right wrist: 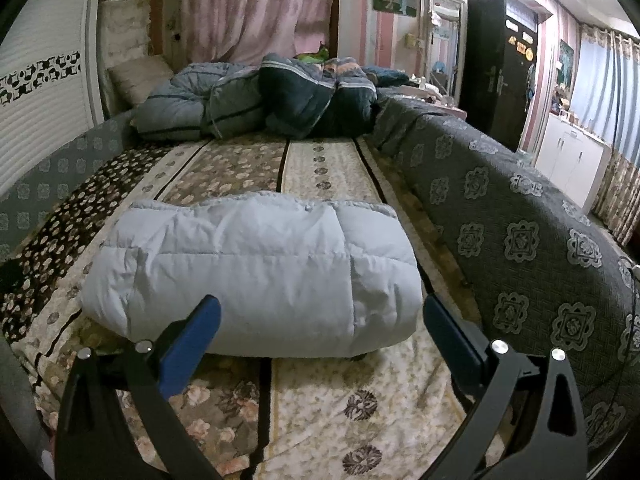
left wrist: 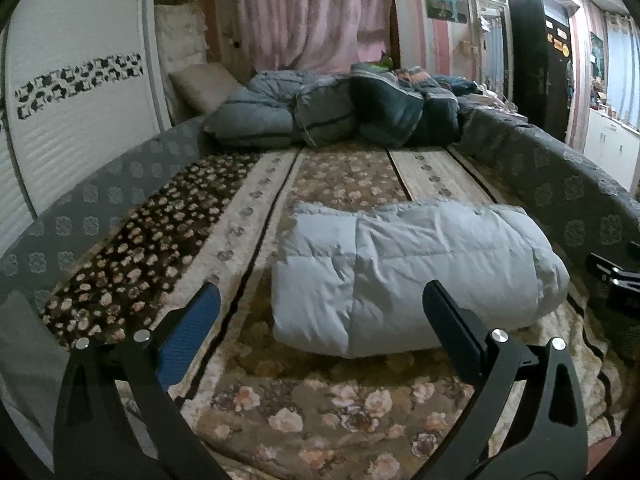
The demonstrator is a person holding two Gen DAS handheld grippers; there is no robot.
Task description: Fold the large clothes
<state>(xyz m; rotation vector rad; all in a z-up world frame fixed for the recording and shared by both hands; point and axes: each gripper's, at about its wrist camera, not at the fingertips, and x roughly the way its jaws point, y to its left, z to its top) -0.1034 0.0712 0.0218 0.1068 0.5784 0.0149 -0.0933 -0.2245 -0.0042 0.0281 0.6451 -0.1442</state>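
Pale blue padded garment (left wrist: 416, 276) lies folded into a thick bundle on the floral blanket (left wrist: 328, 404), right of centre in the left wrist view, centre-left in the right wrist view (right wrist: 256, 272); bundle sits flat, fold edge toward the cameras.

Left gripper (left wrist: 320, 308): jaws wide apart, holding nothing; 2 fingers hover above the blanket, just short of the bundle's near edge; blue pad visible on the left finger (left wrist: 192, 332).

Right gripper (right wrist: 320, 316): jaws also spread wide, nothing held; fingers straddle the near right part of the bundle from in front; contact with the fabric cannot be told.

Grey patterned bed rail (right wrist: 520, 240) runs along the right side, close to the bundle; heap of dark blue quilts (left wrist: 340, 108) at the far end of the bed, well apart from the garment; pink curtain (left wrist: 312, 12) behind.
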